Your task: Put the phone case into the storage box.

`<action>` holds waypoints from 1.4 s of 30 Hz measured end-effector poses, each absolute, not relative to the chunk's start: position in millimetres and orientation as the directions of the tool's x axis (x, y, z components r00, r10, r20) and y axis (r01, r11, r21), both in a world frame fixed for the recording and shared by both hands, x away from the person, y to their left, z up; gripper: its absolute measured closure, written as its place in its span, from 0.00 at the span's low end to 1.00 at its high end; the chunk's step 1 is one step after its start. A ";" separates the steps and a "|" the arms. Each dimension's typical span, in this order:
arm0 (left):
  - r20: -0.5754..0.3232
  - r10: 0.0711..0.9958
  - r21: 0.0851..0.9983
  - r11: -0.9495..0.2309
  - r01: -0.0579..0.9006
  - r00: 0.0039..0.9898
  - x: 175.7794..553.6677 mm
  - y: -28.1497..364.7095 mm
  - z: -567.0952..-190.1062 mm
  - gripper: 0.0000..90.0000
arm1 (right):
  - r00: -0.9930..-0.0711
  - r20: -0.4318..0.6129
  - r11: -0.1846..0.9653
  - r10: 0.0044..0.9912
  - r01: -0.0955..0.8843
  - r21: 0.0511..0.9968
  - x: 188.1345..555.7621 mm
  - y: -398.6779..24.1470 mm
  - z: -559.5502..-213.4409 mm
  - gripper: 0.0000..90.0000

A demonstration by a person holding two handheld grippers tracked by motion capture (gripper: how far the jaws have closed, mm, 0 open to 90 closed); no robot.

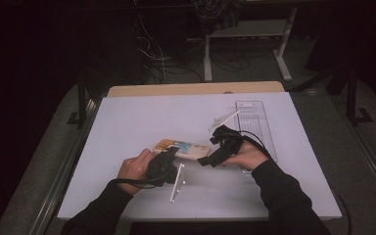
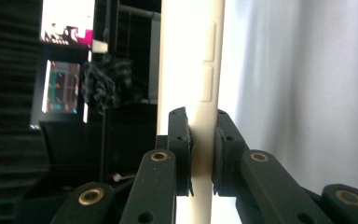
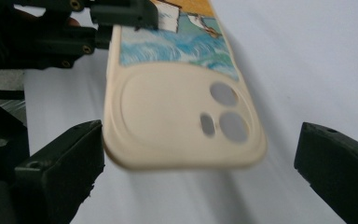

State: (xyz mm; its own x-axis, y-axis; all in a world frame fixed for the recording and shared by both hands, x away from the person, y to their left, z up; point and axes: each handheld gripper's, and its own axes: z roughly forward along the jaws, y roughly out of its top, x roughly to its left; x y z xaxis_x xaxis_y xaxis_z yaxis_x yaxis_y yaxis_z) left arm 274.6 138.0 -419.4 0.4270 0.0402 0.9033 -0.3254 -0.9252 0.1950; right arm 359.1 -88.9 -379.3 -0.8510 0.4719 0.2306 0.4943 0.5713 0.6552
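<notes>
Two grippers meet at one cream silicone phone case [image 1: 183, 148] with a painted sea scene: the left gripper [image 1: 172, 152] pinches its edge, while the right gripper [image 1: 203, 160] stands spread around its camera end, above the white table [image 1: 127, 122].

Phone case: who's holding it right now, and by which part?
The left gripper clamps the phone case across its thin side edge, at the end away from the camera cutouts. The right gripper stands open around the cutout end, not gripping.

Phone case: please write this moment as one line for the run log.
left claw: shut on phone case edge | right claw: open around camera end, not touching | case above white table
</notes>
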 end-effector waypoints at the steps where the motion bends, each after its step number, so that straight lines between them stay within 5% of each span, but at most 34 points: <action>1: 0.896 0.061 0.219 -0.923 -0.318 0.441 275.8 139.0 -419.3 0.89 | -0.851 0.226 0.571 0.474 0.492 0.658 359.3 -90.1 -379.3 0.01; 16: 0.796 0.245 0.410 -0.891 -0.195 0.554 286.2 152.1 -404.4 0.89 | -0.832 0.210 0.563 0.514 0.512 0.649 351.9 -108.2 -381.7 0.01; 31: 0.545 0.491 0.661 -0.750 0.012 0.680 302.6 170.7 -391.1 0.89 | -0.815 0.224 0.539 0.535 0.533 0.652 349.4 -123.8 -382.9 0.01; 42: 0.489 0.516 0.685 -0.726 0.056 0.703 306.5 177.3 -388.3 0.89 | -0.815 0.222 0.542 0.536 0.533 0.650 350.4 -123.0 -385.2 0.02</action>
State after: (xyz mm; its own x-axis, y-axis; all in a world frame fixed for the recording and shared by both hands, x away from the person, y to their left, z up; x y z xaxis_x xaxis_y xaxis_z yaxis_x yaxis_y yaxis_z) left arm 306.5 177.3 -388.3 0.7027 0.5164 0.4894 0.0565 -0.7262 0.6851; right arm 350.4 -123.0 -385.2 -0.8149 0.5356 0.2217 0.5329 0.5416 0.6501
